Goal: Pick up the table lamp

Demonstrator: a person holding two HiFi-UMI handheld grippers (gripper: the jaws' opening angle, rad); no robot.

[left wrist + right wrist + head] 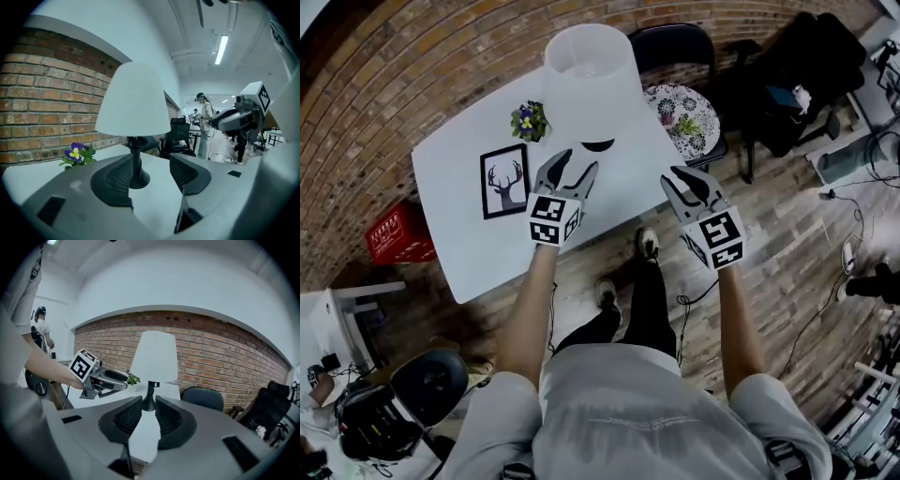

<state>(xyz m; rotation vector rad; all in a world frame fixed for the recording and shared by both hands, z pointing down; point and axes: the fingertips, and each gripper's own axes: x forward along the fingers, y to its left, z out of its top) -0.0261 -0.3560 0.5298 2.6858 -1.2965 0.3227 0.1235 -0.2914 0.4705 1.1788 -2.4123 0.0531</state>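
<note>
The table lamp stands on the white table, with a white shade over a thin black stem and a round black base. My left gripper hovers over the table just short of the base, jaws open. In the left gripper view the stem and base show through the gap, ahead of the fingertips and untouched. My right gripper hangs off the table's right edge, jaws a little apart and empty. From the right gripper view the lamp stands farther ahead, with the left gripper to its left.
A framed deer picture and a small pot of purple flowers sit on the table left of the lamp. A chair with a patterned cushion stands behind the table, a black office chair farther right, a red crate on the floor left. A person stands far off.
</note>
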